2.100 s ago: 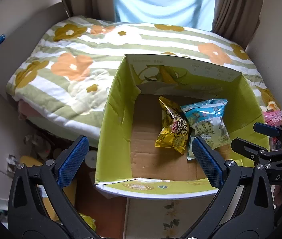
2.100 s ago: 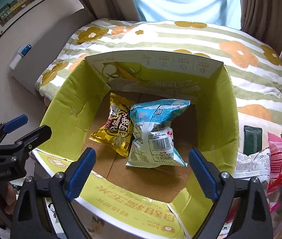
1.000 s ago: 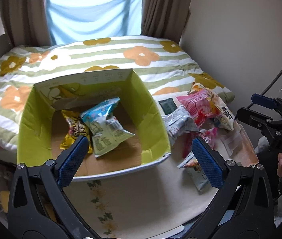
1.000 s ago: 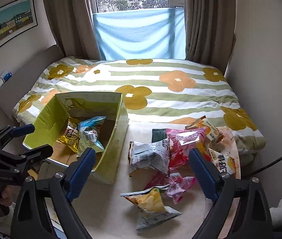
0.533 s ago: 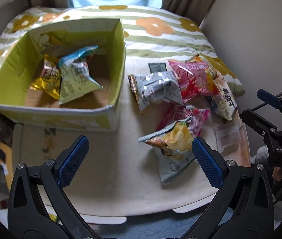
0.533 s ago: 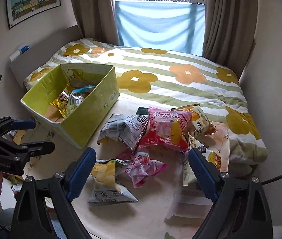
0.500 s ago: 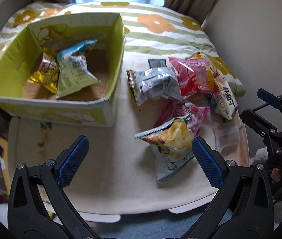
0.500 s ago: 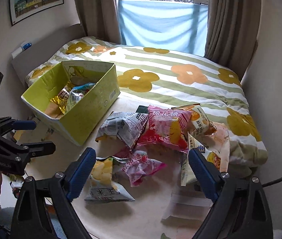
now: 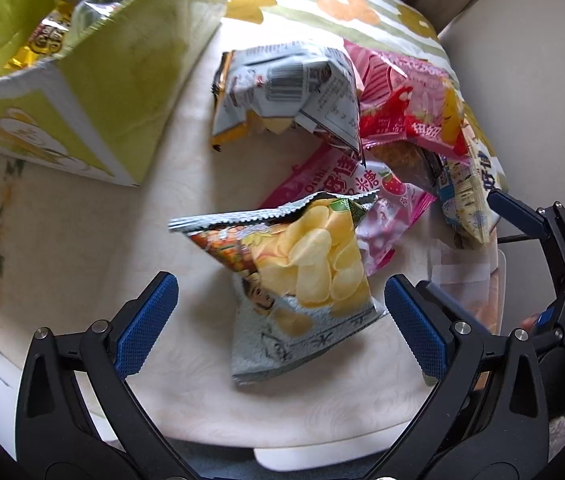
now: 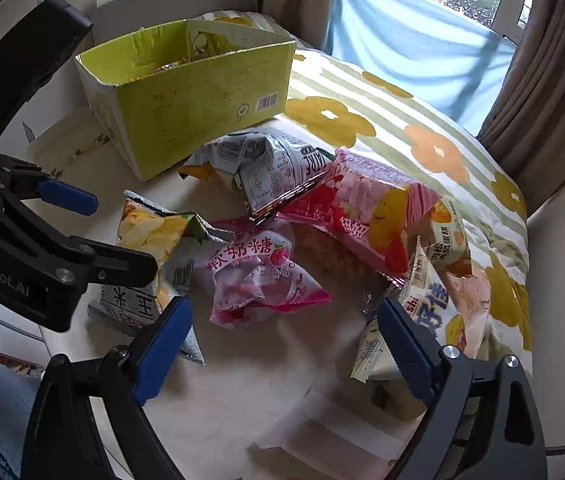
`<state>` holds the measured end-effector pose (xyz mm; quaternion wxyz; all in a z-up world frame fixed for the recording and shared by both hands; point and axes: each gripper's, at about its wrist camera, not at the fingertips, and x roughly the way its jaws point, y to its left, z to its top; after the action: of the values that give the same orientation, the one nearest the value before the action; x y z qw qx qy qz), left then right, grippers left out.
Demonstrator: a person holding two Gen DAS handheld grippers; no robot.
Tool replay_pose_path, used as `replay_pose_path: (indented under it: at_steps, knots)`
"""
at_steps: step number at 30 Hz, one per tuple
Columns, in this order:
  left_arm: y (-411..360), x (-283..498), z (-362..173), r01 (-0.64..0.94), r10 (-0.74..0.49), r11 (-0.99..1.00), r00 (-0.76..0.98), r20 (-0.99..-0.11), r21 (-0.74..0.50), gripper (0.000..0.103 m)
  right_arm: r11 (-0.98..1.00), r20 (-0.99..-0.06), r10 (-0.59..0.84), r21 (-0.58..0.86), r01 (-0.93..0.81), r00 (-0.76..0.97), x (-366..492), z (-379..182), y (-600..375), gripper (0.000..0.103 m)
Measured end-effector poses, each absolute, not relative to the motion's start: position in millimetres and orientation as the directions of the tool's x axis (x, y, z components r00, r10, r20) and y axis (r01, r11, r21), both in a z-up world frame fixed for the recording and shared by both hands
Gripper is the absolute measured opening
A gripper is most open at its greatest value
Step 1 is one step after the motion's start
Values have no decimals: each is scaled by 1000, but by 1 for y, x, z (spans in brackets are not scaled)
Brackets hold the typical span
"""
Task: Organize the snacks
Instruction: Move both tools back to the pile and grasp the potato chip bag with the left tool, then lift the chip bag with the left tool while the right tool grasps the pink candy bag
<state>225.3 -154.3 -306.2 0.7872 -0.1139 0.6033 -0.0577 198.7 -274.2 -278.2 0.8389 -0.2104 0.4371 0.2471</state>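
Sorting has barely begun: your green box (image 9: 94,64) holds only a couple of packets, while a heap of snacks sits loose on the table (image 9: 82,240) beside it. Your left tongs (image 9: 278,320) gape empty astride the chip bag (image 9: 302,272), and your right tongs (image 10: 282,344) hang open, gripping nothing, just short of the pink candy bag (image 10: 258,276).

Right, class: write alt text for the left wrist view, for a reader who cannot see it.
The open left gripper points down at a potato chip bag lying on a cream table, the bag between its blue pads but untouched. Behind it lies a heap of pink and grey snack packets; a green cardboard box with snacks inside stands at upper left.
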Motion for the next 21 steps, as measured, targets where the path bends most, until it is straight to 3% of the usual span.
replay_pose_path:
  at_steps: [7,10,21]
  knots:
    - [-157,229,-333,-88,-231,962,234,-944,-258,98,766,-849,242,-130,-630,470,210,-301,-269,92]
    - [-154,228,-341,-98,-238,960,215,-947,-264,72,748,-850,257,-127,-651,460,214,-306,-265,92]
    - [-142,227,-333,-98,-195,970,241,-951,-224,52,724,-894,251,-81,-685,372,234,-326,-250,92]
